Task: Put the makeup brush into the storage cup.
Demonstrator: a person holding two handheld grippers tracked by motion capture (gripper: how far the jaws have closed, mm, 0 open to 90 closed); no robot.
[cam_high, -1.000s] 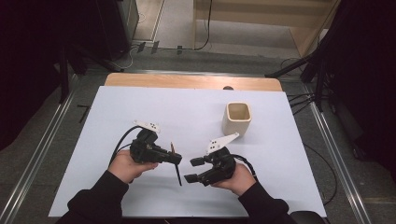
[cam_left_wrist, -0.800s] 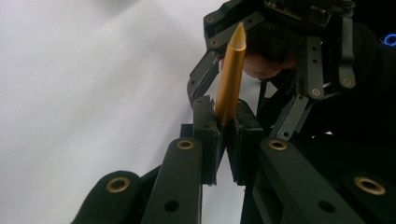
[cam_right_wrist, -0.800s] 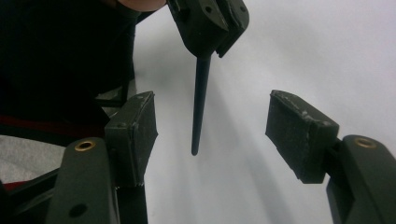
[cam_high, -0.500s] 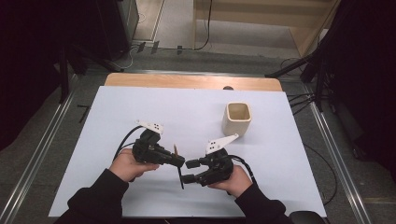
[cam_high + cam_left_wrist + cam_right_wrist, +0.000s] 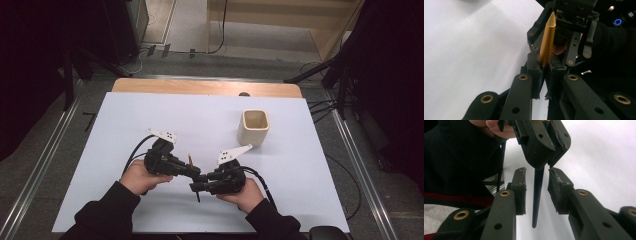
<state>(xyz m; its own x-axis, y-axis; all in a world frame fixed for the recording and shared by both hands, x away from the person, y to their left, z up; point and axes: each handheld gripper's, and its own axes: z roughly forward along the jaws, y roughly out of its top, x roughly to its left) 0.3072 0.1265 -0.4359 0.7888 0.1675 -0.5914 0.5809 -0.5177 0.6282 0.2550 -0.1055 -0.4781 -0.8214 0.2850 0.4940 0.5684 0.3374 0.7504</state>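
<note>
Nearest the person, at about 6 o'clock on the white bench [image 5: 150,115], the 2 grippers meet tip to tip. The left gripper [image 5: 543,75] has its fingers pinching a pen [image 5: 547,45] where the gold barrel meets the black part, gold tip pointing away. The right gripper [image 5: 537,191] has its fingers spread on either side of the pen's black tapered end [image 5: 537,197], not touching it. If the left lets go before the right closes squarely, the pen would likely drop or swing crooked. Farther off, near 2 o'clock, stands a cream cup [image 5: 255,127], open top up.
</note>
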